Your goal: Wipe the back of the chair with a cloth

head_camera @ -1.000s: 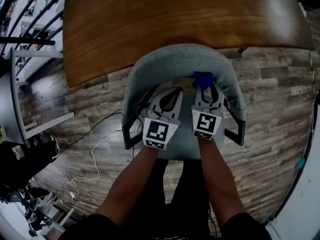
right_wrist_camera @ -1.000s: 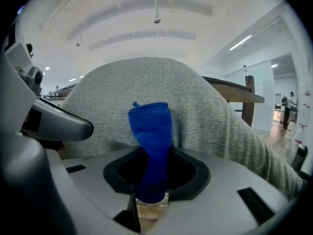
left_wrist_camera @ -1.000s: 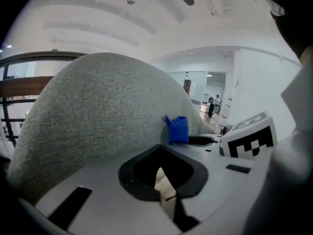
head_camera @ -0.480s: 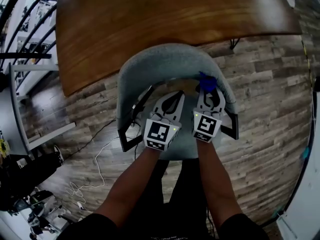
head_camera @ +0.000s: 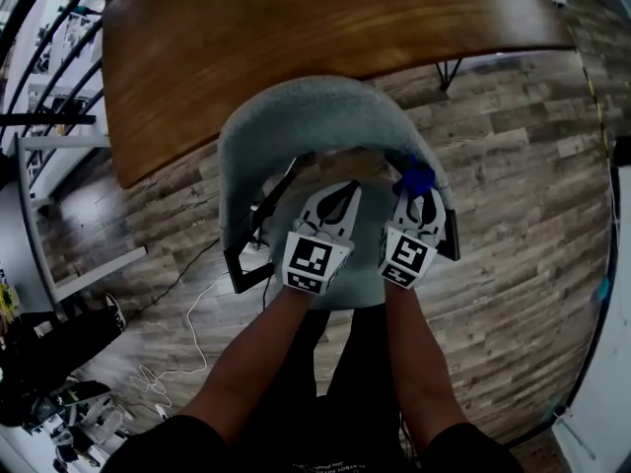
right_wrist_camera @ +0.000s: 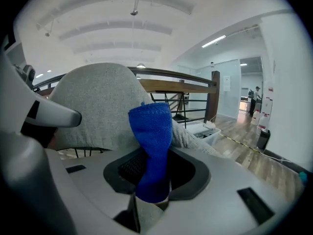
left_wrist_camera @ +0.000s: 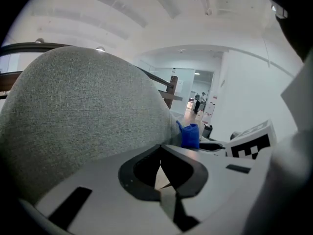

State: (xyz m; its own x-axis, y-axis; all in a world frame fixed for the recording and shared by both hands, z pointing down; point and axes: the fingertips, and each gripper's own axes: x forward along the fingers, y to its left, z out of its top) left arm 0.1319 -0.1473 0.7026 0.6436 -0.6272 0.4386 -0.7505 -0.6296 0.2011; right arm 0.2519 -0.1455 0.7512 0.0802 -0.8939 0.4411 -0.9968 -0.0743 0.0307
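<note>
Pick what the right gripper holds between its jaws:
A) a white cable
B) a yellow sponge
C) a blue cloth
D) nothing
C: the right gripper view shows the right gripper with its jaws closed on a blue cloth that sticks up in front of the grey chair back.

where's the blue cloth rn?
The blue cloth is clamped in the right gripper, right of centre in the head view, at the right edge of the grey chair back.
</note>
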